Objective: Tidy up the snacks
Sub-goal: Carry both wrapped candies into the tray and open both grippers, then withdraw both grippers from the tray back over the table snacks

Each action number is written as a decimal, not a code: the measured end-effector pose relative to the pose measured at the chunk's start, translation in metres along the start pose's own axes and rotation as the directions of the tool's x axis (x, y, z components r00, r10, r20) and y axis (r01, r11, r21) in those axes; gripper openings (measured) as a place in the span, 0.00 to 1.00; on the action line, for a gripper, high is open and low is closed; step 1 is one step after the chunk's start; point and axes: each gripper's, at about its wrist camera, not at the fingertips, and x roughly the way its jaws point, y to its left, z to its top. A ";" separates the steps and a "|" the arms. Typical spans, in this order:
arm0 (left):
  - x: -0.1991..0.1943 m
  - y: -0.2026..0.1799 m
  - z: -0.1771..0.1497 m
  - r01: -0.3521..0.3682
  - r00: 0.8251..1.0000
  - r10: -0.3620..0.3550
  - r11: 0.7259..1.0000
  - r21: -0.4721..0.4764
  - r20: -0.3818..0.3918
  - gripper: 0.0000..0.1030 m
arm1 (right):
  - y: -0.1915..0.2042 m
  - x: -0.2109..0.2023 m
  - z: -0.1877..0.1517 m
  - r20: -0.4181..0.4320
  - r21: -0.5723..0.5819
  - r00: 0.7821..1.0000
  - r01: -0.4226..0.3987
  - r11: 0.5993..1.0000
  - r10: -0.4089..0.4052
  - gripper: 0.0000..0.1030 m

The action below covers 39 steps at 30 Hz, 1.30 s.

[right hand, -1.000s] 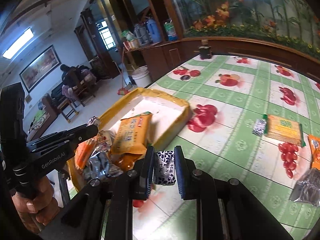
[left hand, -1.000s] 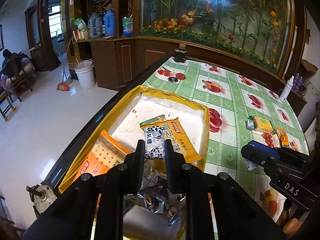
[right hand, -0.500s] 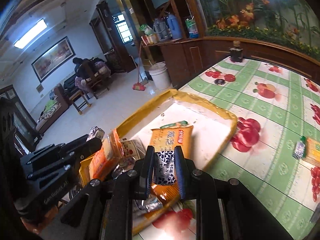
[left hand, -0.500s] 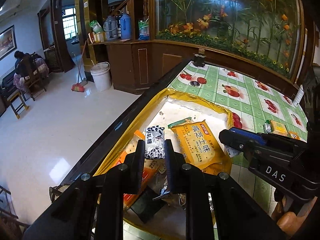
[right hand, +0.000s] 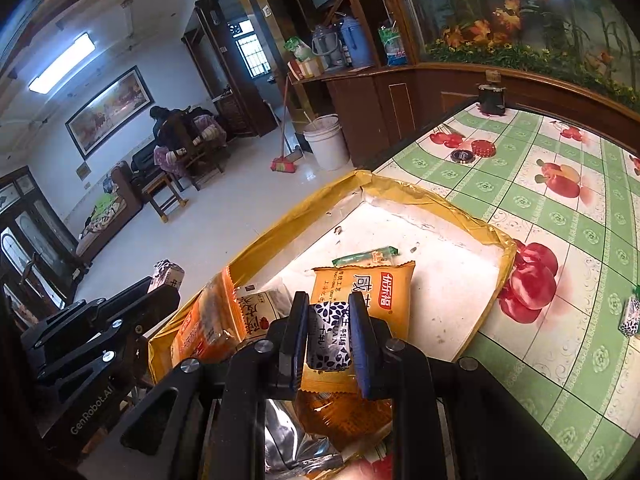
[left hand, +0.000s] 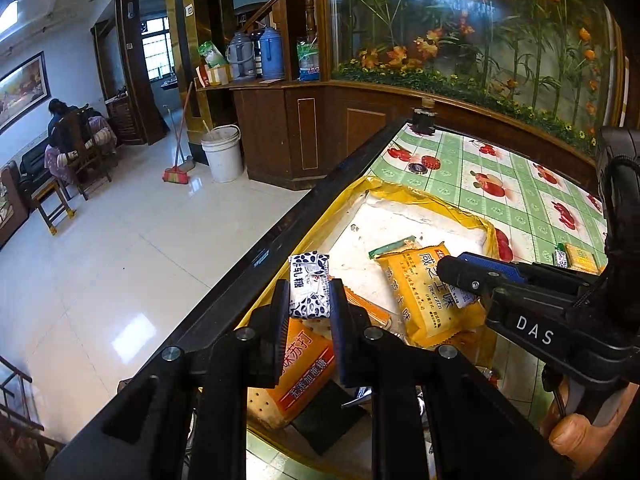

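Both tongs have swung in over the yellow tray (right hand: 436,196) since a second ago, each clenched on a spotted candy packet! Left tongs (left hand: 309,292) carry one packet (left hand: 309,283) above the tray's near rim; right tongs (right hand: 329,330) grip the other (right hand: 329,334) over the orange cracker bag (right hand: 362,294). Green fruit-print tabletop (right hand: 560,216) runs beside a glossy tiled floor (left hand: 100,248). Inside the tray: cracker bags, a red-orange biscuit pack (left hand: 300,364), a slim green stick (right hand: 365,255).
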 end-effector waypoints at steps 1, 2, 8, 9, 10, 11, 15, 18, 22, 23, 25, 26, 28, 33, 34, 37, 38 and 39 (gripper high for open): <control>0.000 0.000 0.000 -0.002 1.000 0.002 1.000 -0.001 -0.002 0.16 | 0.000 0.001 0.000 -0.002 0.001 1.000 -0.001 1.000 0.001 0.21; 0.000 0.001 0.000 -0.004 1.000 0.004 1.000 -0.003 -0.003 0.16 | -0.001 0.002 0.000 -0.003 0.002 1.000 -0.001 1.000 0.001 0.22; -0.002 0.003 0.004 -0.004 1.000 0.003 1.000 -0.030 -0.015 0.27 | -0.003 -0.002 0.000 0.011 0.016 1.000 0.016 1.000 -0.016 0.38; -0.005 0.003 0.005 -0.013 1.000 0.013 1.000 -0.029 -0.005 0.35 | -0.004 -0.005 0.000 0.018 0.020 1.000 0.014 1.000 -0.014 0.40; -0.007 0.002 0.005 -0.018 1.000 0.018 0.999 -0.028 0.006 0.37 | -0.005 -0.008 0.000 0.026 0.023 1.000 0.011 1.000 -0.012 0.40; -0.010 0.001 0.006 -0.020 1.000 0.020 0.999 -0.027 0.015 0.39 | -0.005 -0.012 0.000 0.035 0.024 0.999 0.011 1.000 -0.012 0.40; -0.020 -0.003 0.008 -0.017 0.999 0.018 1.000 -0.024 0.040 0.39 | -0.011 -0.029 -0.001 0.062 0.037 0.998 0.011 0.999 -0.014 0.45; -0.030 -0.009 0.009 -0.031 0.997 0.031 1.000 -0.005 0.066 0.39 | -0.017 -0.043 -0.004 0.074 0.050 0.997 0.019 0.999 -0.023 0.49; -0.044 -0.018 0.011 -0.042 0.994 0.040 0.999 0.016 0.102 0.42 | -0.028 -0.062 -0.011 0.093 0.072 0.995 0.035 0.997 -0.042 0.54; -0.048 -0.021 0.011 -0.048 0.992 0.045 0.999 0.023 0.117 0.49 | -0.030 -0.067 -0.014 0.097 0.078 0.994 0.040 0.996 -0.048 0.56; -0.056 -0.027 0.011 -0.059 0.988 0.053 0.998 0.035 0.143 0.56 | -0.036 -0.078 -0.019 0.107 0.089 0.993 0.050 0.995 -0.059 0.58; -0.060 -0.030 0.011 -0.062 0.987 0.055 0.997 0.042 0.152 0.57 | -0.039 -0.085 -0.023 0.113 0.093 0.991 0.060 0.994 -0.070 0.59; -0.064 -0.036 0.012 -0.054 0.986 0.045 0.997 0.054 0.160 0.57 | -0.046 -0.097 -0.030 0.121 0.105 0.988 0.081 0.991 -0.094 0.61; -0.069 -0.055 0.012 -0.031 0.987 0.017 0.996 0.087 0.157 0.57 | -0.075 -0.126 -0.052 0.130 0.156 0.979 0.137 0.978 -0.158 0.68; -0.070 -0.059 0.011 -0.029 0.988 0.014 0.995 0.095 0.155 0.57 | -0.083 -0.133 -0.057 0.130 0.172 0.976 0.152 0.973 -0.176 0.68; -0.073 -0.073 0.010 -0.026 0.987 0.007 0.993 0.117 0.161 0.68 | -0.107 -0.155 -0.075 0.132 0.216 0.966 0.192 0.957 -0.223 0.74; -0.074 -0.078 0.009 -0.024 0.987 0.004 0.992 0.125 0.163 0.73 | -0.115 -0.163 -0.082 0.132 0.235 0.961 0.208 0.949 -0.243 0.75; -0.075 -0.082 0.009 -0.021 0.987 -0.001 0.991 0.131 0.162 0.74 | -0.125 -0.172 -0.089 0.131 0.259 0.957 0.220 0.941 -0.260 0.75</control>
